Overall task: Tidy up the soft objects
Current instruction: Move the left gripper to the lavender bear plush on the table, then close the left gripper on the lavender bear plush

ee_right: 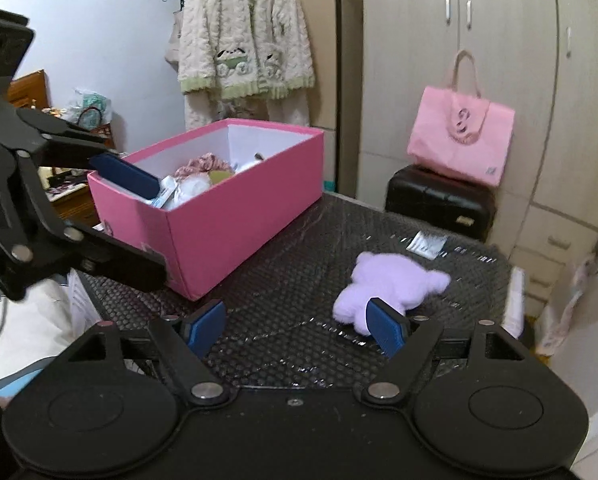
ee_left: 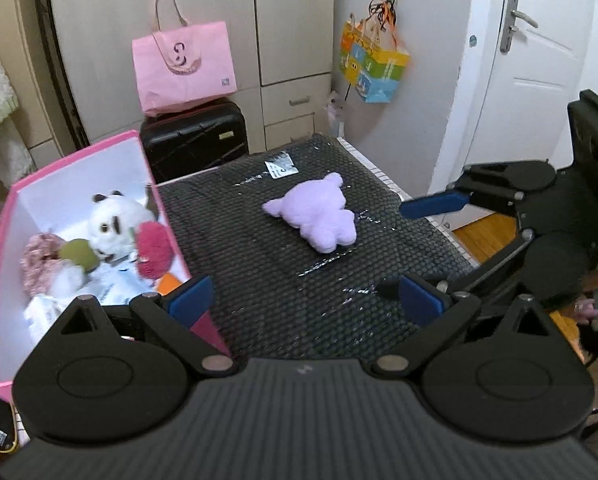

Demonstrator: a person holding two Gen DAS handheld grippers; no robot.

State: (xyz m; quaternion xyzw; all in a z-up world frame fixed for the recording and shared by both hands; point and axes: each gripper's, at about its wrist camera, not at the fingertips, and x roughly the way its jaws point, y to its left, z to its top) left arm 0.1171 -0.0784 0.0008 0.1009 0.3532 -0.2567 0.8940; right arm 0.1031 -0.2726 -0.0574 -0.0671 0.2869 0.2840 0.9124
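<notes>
I see a lilac plush toy point(ee_left: 314, 216) lying alone on the dark mesh tabletop point(ee_left: 283, 280), well apart from the pink box point(ee_right: 235, 216) at the table's left edge, which holds a white panda plush point(ee_left: 113, 220) and other soft toys. My left gripper point(ee_left: 305, 300) is spread wide and empty; my right gripper point(ee_right: 295, 326) is spread too, holding nothing, near the toy.

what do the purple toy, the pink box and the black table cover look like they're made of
Purple toy: soft plush fabric, likely stuffed; matte, fuzzy surface with rounded limbs.
Pink box: probably cardboard; flat, stiff walls with crisp edges, matte pink outside, white inside.
Black table cover: seems a bubbly, textured plastic sheet; glossy glints on a regular bumpy pattern.
</notes>
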